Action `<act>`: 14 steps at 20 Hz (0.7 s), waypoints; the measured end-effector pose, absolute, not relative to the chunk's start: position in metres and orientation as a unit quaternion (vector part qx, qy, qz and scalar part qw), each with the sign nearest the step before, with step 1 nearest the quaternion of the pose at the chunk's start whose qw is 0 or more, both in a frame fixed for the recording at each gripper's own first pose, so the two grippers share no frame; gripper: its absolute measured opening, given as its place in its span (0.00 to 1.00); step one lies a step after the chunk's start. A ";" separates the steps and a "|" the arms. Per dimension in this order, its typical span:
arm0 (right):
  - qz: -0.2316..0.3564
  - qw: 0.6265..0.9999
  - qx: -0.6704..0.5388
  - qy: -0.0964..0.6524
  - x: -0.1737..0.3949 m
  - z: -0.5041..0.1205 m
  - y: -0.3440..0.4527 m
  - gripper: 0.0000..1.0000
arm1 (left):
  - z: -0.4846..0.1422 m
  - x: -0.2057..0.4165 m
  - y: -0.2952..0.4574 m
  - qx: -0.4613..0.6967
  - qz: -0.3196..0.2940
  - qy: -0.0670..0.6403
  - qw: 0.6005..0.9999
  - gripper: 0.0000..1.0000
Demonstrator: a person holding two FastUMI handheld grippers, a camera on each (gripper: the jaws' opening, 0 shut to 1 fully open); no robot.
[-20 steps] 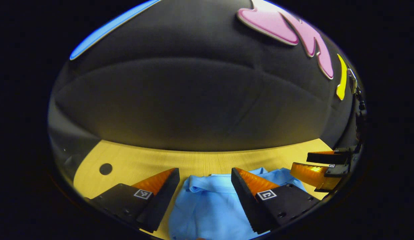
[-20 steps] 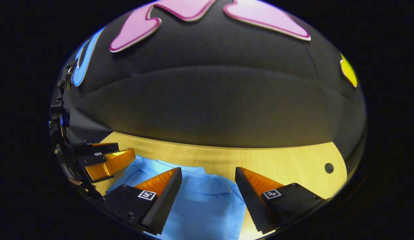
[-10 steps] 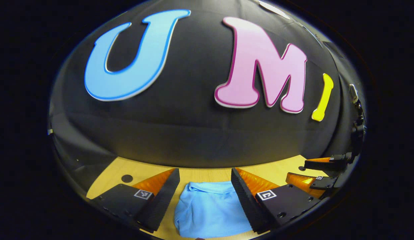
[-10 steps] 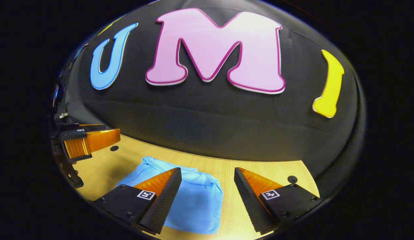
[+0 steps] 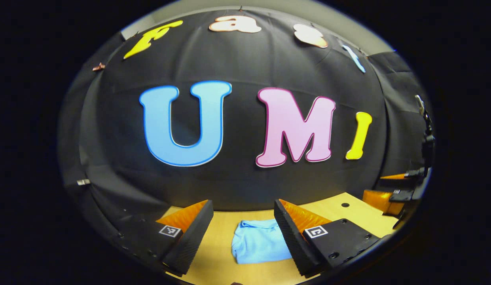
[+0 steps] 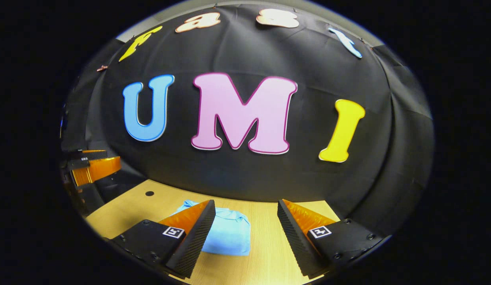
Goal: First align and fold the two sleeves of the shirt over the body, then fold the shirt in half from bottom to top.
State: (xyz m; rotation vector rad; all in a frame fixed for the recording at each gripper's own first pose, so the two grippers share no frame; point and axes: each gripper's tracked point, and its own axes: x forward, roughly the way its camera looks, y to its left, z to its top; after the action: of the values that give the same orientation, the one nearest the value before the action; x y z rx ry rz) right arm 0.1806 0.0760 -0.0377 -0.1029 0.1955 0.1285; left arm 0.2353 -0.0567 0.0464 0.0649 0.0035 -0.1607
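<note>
The light blue shirt [image 5: 258, 246] lies folded into a small neat rectangle on the wooden table [image 5: 217, 241], its collar edge toward the booth wall. In the left gripper view my left gripper [image 5: 243, 211] is open, well back from the shirt and above the table, with nothing between its fingers. The same folded shirt [image 6: 228, 234] sits left of centre in the right gripper view, partly behind one finger of my right gripper [image 6: 245, 209], which is open and empty too. The other gripper [image 5: 395, 192] appears at the far right of the left gripper view.
The table [image 6: 265, 245] has small round holes [image 6: 149, 193] [image 5: 345, 205] near its far corners. The black cloth wall rises right behind its far edge. At the left edge of the right gripper view hangs the left gripper [image 6: 93, 166].
Both grippers have pulled back and up from the shirt, staying open. The folded shirt now looks much smaller and farther off; more of the wall is in sight.
</note>
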 end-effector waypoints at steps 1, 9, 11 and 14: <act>0.065 0.993 -0.047 0.092 0.160 -0.030 0.079 0.98 | 0.047 0.211 -0.056 0.035 -0.082 -0.002 0.996 0.97; 0.076 0.995 -0.018 0.062 0.019 -0.005 0.091 0.98 | 0.029 0.042 -0.045 0.014 -0.089 -0.013 0.996 0.98; 0.079 0.994 -0.020 0.067 -0.004 -0.008 0.092 0.98 | 0.023 0.012 -0.046 0.009 -0.090 -0.011 0.996 0.98; 0.086 0.994 -0.014 0.067 -0.032 -0.006 0.094 0.98 | 0.032 -0.034 -0.036 0.006 -0.097 -0.023 0.995 0.97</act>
State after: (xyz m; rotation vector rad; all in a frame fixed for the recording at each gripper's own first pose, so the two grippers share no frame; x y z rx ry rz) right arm -0.0317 0.0935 -0.0063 -0.0280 0.1345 0.1727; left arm -0.0336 -0.0365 0.0315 0.0122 -0.0452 -0.1947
